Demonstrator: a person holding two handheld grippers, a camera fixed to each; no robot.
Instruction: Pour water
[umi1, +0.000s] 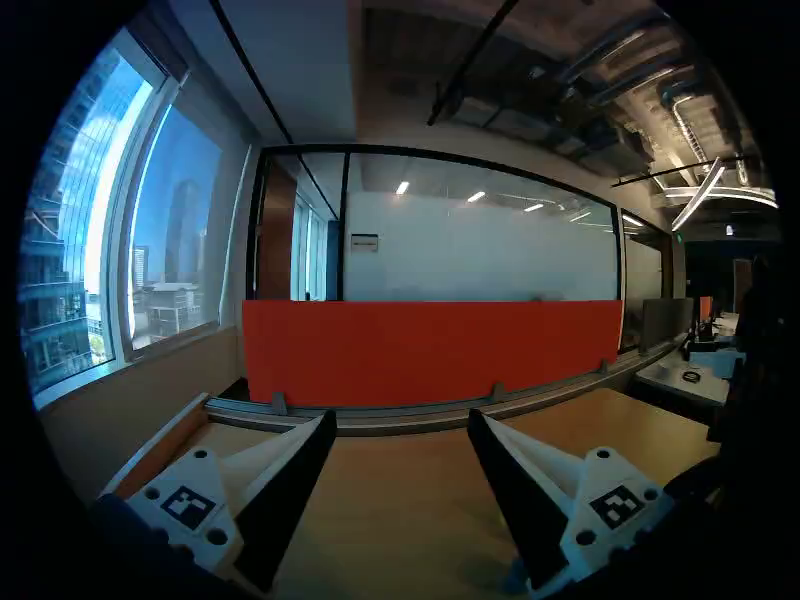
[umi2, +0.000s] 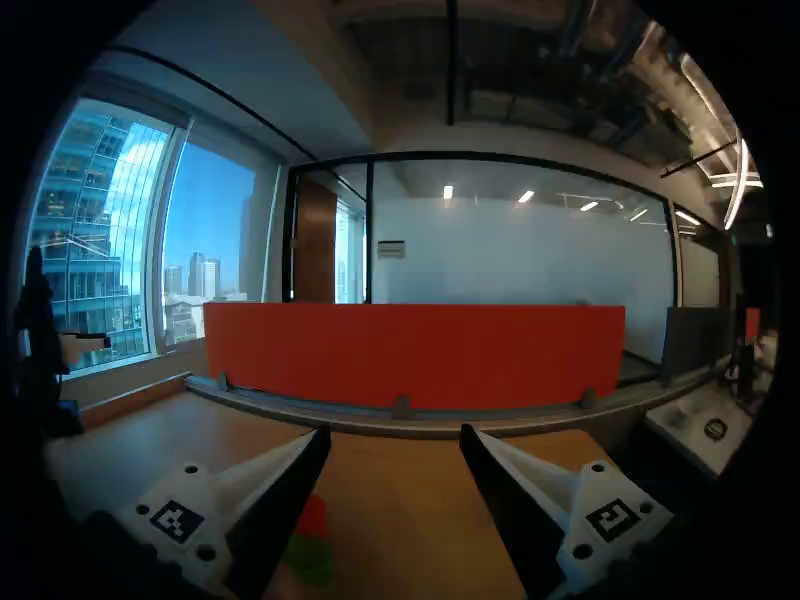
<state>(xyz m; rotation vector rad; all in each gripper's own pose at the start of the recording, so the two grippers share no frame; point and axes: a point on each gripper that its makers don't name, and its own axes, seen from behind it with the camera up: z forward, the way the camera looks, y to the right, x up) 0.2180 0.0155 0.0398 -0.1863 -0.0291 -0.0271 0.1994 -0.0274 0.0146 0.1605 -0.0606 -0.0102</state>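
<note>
Jaws are spread wide on both the left gripper (umi1: 400, 415) and the right gripper (umi2: 394, 430), each hovering over a wooden desk (umi1: 400, 500). A blurry red-and-green thing (umi2: 312, 540) sits low by the right gripper's left-hand finger; can't tell what it is. An orange divider (umi1: 430, 350) runs along the desk's far edge, with windows (umi1: 170, 240) off to the side.
</note>
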